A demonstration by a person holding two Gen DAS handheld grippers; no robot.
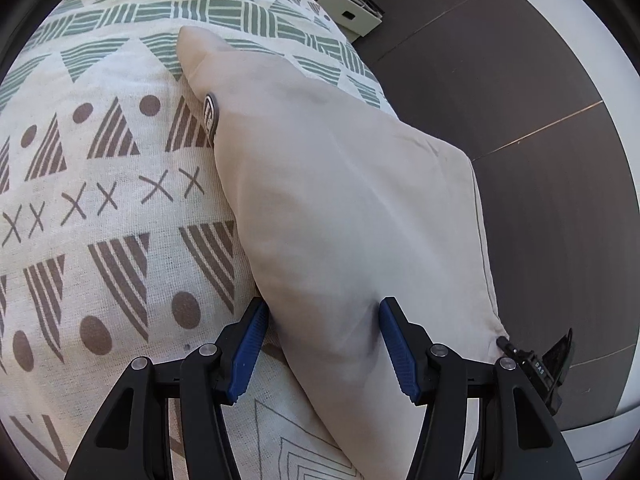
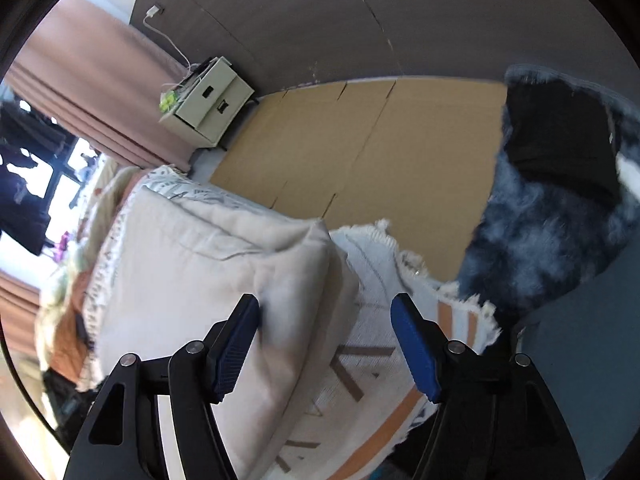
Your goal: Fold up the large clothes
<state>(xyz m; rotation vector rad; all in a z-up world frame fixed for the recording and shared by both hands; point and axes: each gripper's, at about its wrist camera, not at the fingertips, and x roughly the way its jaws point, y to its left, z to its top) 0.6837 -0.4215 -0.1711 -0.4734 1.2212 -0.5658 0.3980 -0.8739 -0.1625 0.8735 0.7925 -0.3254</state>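
A folded beige garment lies on a patterned bedspread, with a round grey logo patch at its left edge. My left gripper is open, its blue pads on either side of the garment's near end. In the right wrist view the same beige garment lies on the bed. My right gripper is open, its left pad at the garment's near corner, its right pad over the fringed bedspread.
A cream bedside cabinet stands by the dark wall, with a charger cable above it. Brown cardboard covers the floor. A blue-grey fluffy rug lies at the right. Pink curtains hang at the left. Dark floor runs beside the bed.
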